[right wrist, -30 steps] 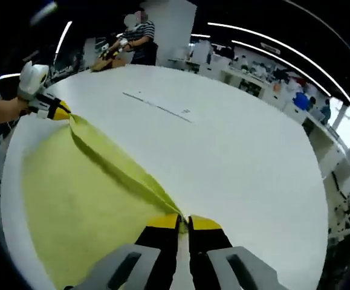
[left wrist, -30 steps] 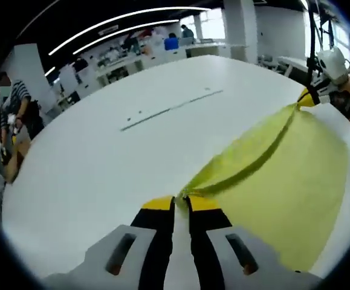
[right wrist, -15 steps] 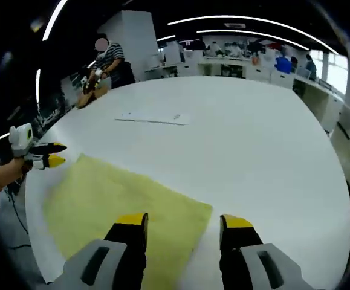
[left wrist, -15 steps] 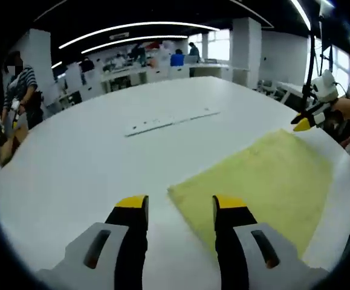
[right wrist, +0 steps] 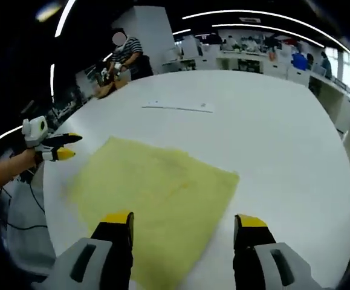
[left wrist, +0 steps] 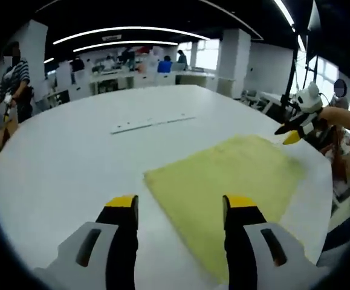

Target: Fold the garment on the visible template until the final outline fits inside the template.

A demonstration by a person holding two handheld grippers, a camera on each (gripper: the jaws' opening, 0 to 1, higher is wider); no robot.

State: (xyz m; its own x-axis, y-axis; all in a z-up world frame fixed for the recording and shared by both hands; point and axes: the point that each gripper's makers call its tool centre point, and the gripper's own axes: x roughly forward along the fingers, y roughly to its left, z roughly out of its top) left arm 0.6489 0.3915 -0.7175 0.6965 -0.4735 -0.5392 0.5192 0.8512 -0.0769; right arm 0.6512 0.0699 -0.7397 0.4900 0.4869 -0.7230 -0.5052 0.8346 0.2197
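Note:
A yellow garment lies flat as a rough rectangle on the round white table, near its edge. In the left gripper view my left gripper stands open just short of the cloth's near corner, with nothing between its fingers. My right gripper hovers at the cloth's far right corner, held by a hand. In the right gripper view the garment spreads in front of my open right gripper, whose left fingertip is over the cloth. The left gripper hangs open beyond the cloth's left corner.
A thin pale strip lies on the table beyond the garment, also visible as the strip in the right gripper view. A person in a striped shirt stands at the far table edge. Desks line the back of the room. Cables lie on the floor.
Both grippers were shut on the garment's corners, holding it stretched above the table. They let go, opened and drew back; the garment now lies flat.

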